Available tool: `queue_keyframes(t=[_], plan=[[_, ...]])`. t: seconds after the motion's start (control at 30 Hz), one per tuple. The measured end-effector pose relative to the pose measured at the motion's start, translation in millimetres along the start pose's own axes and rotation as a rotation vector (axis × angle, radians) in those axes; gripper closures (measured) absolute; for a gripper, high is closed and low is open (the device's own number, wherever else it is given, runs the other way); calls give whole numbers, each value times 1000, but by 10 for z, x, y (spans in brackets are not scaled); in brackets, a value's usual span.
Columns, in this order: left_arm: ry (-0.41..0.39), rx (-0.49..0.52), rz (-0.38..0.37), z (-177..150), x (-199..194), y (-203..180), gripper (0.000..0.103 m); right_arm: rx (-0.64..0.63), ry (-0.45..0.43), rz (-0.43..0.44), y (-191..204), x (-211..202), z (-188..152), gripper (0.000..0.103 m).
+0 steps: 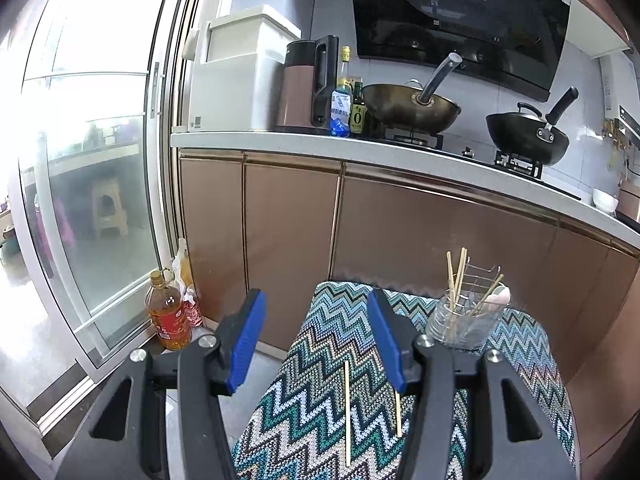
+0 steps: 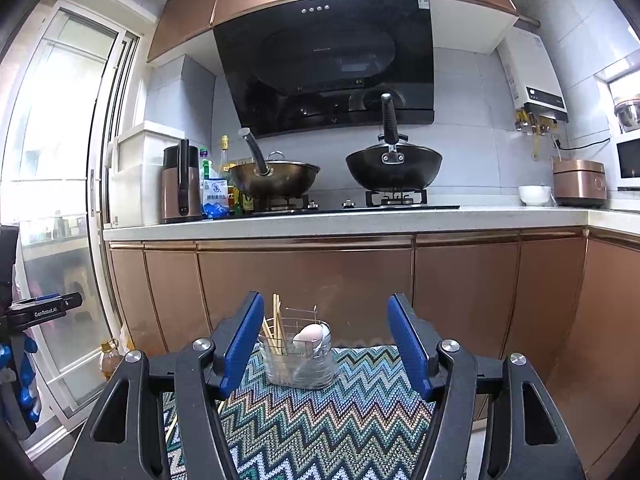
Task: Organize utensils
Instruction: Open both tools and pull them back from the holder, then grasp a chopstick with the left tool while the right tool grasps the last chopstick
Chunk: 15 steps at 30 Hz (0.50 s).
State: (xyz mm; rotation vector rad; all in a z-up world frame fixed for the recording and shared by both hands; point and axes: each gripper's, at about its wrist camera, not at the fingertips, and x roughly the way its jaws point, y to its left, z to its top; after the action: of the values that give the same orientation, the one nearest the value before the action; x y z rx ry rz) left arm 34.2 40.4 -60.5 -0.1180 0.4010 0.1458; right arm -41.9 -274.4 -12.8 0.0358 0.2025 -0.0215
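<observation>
A clear utensil holder (image 1: 464,322) with a wire rack stands at the far right of a zigzag-patterned cloth (image 1: 316,420). It holds several wooden chopsticks and a white spoon. It also shows in the right wrist view (image 2: 300,360), with the white spoon (image 2: 306,336) inside. Two loose chopsticks lie on the cloth: one (image 1: 347,412) between my left fingers, another (image 1: 398,414) partly under the right finger. My left gripper (image 1: 316,344) is open and empty above them. My right gripper (image 2: 326,344) is open and empty, facing the holder.
Copper cabinets (image 2: 304,276) stand behind the cloth, with a counter (image 2: 344,218) holding two woks, a kettle (image 2: 182,184), bottles, a white bowl (image 2: 534,194) and a rice cooker. An oil bottle (image 1: 168,314) stands on the floor by the glass sliding door at left.
</observation>
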Motion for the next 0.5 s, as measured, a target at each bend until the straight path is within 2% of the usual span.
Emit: queue_keyframes(t=[0.5], plan=[[76, 21, 12, -139, 339, -37, 52, -18, 77, 30, 92, 278, -183, 40]])
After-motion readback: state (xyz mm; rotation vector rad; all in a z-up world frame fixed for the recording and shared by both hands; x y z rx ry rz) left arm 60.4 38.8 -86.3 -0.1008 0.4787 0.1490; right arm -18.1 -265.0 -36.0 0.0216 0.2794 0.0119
